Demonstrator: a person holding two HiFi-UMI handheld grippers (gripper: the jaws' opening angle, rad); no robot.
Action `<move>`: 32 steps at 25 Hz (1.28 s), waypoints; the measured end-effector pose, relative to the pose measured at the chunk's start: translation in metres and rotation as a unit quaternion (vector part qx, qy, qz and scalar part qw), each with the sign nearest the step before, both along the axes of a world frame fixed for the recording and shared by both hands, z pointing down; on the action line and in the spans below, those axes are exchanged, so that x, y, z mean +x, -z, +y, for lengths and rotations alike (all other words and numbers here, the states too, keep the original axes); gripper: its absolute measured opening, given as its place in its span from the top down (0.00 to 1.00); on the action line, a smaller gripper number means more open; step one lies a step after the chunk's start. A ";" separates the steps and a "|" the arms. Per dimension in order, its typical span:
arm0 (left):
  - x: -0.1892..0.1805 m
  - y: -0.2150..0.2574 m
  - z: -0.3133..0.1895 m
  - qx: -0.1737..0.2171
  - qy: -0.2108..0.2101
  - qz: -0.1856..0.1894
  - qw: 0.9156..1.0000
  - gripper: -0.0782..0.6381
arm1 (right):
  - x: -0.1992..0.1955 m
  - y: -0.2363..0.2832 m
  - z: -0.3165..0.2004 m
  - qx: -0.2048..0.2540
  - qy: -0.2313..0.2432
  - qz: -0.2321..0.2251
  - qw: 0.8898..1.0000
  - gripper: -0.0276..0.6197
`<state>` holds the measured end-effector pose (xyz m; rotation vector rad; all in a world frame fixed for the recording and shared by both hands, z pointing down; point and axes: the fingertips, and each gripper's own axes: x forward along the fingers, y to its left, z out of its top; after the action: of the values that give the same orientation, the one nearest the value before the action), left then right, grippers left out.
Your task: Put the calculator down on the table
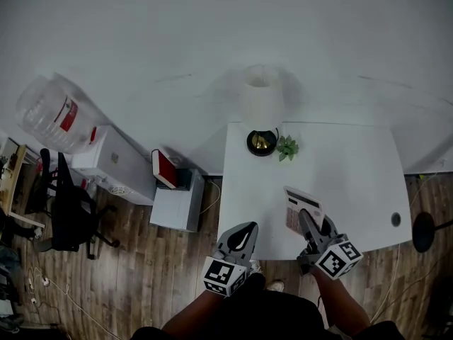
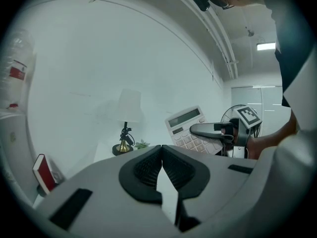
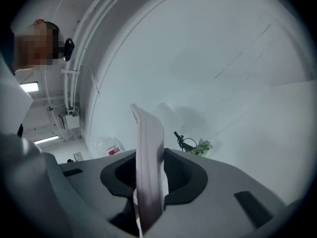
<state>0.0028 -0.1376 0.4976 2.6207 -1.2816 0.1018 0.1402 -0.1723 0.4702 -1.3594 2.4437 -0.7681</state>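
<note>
A pale pink calculator (image 1: 300,207) hangs tilted over the front part of the white table (image 1: 354,168), with my right gripper (image 1: 306,218) shut on its near edge. In the right gripper view the calculator (image 3: 148,152) stands edge-on between the pads of the right gripper (image 3: 150,157). My left gripper (image 1: 244,229) hovers at the table's front edge, left of the calculator, with its jaws shut and nothing in them. From the left gripper (image 2: 161,148) the calculator (image 2: 188,125) shows its keys and display, with a finger of the right gripper (image 2: 210,131) across its face.
At the table's back stand a white-shaded lamp (image 1: 261,101) and a small green plant (image 1: 287,147). A cable hole (image 1: 396,219) sits near the right front. On the floor to the left are a low cabinet (image 1: 173,204), a red book (image 1: 164,168), a water dispenser (image 1: 53,112) and a black chair (image 1: 67,204).
</note>
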 end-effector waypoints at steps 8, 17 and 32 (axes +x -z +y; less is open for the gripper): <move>-0.016 -0.020 -0.021 -0.019 0.012 -0.015 1.000 0.86 | -0.010 -0.058 -0.036 -0.089 0.000 -0.021 0.996 0.75; -0.024 -0.037 -0.044 -0.023 0.017 -0.025 0.999 0.86 | -0.030 -0.101 -0.068 -0.152 0.018 -0.036 0.988 0.75; -0.056 -0.053 -0.073 -0.065 0.061 0.011 0.996 0.86 | -0.043 -0.179 -0.090 -0.259 0.006 -0.055 0.964 0.75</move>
<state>-0.0535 -0.2106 0.5509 2.4230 -1.3755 0.1310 0.0971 -0.2627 0.6492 -1.4120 2.2510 -1.5202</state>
